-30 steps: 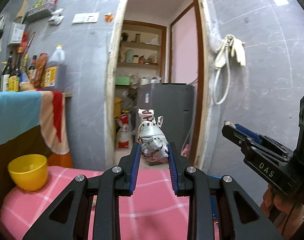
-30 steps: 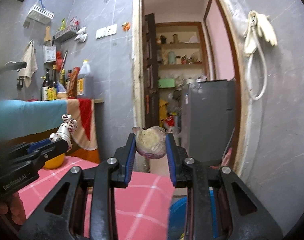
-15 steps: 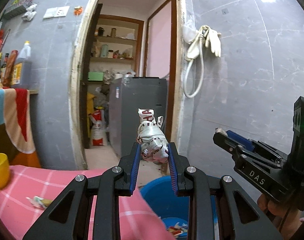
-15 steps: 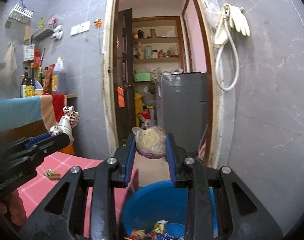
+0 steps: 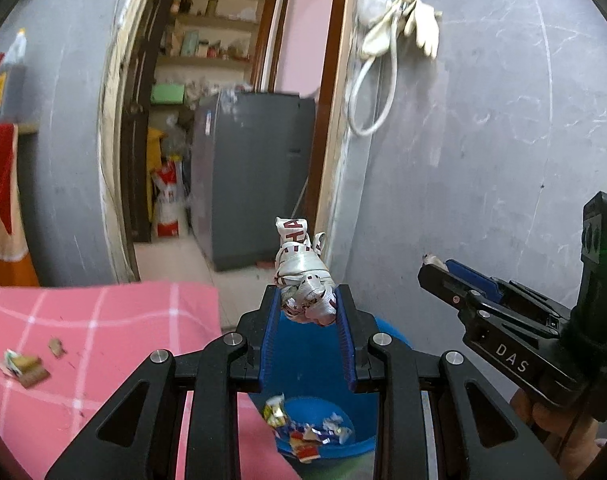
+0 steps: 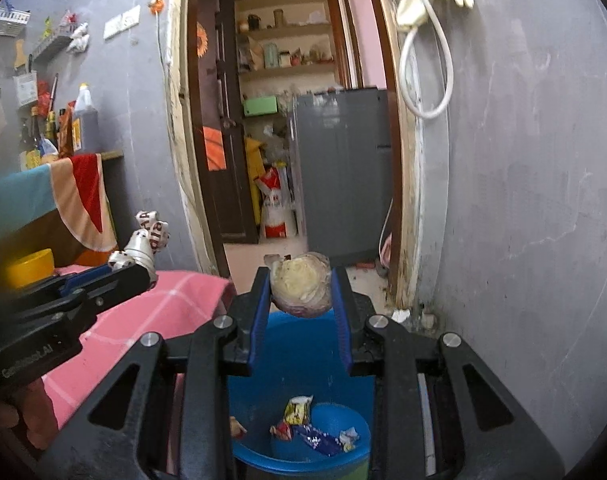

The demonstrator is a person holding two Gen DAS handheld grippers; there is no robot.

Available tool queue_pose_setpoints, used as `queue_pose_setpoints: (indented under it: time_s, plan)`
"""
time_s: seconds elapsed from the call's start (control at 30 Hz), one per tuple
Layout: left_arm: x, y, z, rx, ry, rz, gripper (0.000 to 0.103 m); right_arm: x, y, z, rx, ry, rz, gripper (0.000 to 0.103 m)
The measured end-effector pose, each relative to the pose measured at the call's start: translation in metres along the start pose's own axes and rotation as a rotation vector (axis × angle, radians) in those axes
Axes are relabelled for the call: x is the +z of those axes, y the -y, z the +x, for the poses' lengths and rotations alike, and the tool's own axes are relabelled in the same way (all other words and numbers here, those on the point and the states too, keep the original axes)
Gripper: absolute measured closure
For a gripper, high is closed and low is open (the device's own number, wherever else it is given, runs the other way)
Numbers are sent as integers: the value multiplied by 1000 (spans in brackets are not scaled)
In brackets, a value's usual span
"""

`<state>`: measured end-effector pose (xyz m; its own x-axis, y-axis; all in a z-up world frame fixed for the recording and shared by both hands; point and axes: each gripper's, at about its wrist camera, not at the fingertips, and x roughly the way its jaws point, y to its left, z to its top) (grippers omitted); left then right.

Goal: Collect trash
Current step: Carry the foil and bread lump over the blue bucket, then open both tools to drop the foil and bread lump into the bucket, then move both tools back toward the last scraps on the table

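Inspecting, I found the left claw (image 5: pixel 307 304) clenched on a light crumpled wrapper (image 5: pixel 303 276) and the right claw (image 6: pixel 300 288) on a soft wad (image 6: pixel 299 282), both gripped mid-body above the blue bin (image 6: pixel 303 360).

wrapper (image 5: pixel 303 280): glossy crinkled foil | bin (image 6: pixel 303 364): smooth blue plastic | tablecloth (image 5: pixel 103 320): matt pink cloth

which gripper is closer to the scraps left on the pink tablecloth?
Left. The left gripper is beside the table edge, right of the scraps; the right gripper is farther right, over the blue bucket.
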<state>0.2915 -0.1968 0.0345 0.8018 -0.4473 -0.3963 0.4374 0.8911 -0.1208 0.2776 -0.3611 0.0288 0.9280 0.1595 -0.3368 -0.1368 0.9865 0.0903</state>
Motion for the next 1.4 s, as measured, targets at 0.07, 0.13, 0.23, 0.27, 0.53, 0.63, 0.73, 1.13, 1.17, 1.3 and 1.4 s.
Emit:
queue_pose_setpoints:
  time_s: [0.07,0.13,0.23,0.27,0.53,0.63,0.73,1.13,1.17,1.3,1.4]
  plan:
    - [-2,-1,9,-12,-43,-14,80,-2,3,5,1,-23,5,74]
    - [-4,-3,19,-16,-87,-29,80,-5,7,11,6,-49,16,74]
    - [-9,-5,29,-22,-134,-51,80,-8,12,21,16,-97,34,74]
    - [-11,-5,31,-22,-144,-56,80,-8,12,23,18,-108,37,74]
    - [-18,-7,43,-30,-202,-79,78,-18,15,40,26,-195,41,73]
    - [-20,-10,45,-26,-214,-93,76,-18,14,44,28,-206,42,73]
    - [-20,-15,42,-24,-216,-115,70,-18,14,44,28,-209,43,73]
    - [-13,-43,10,54,-116,-162,58,-8,4,40,22,-164,49,55]
    - [-11,-46,5,66,-99,-166,54,-7,2,38,21,-152,46,53]
    - [-6,-57,-13,107,-37,-169,43,1,-11,28,27,-89,31,40]
    - [-2,-64,-29,144,14,-162,32,7,-22,20,34,-31,16,30]
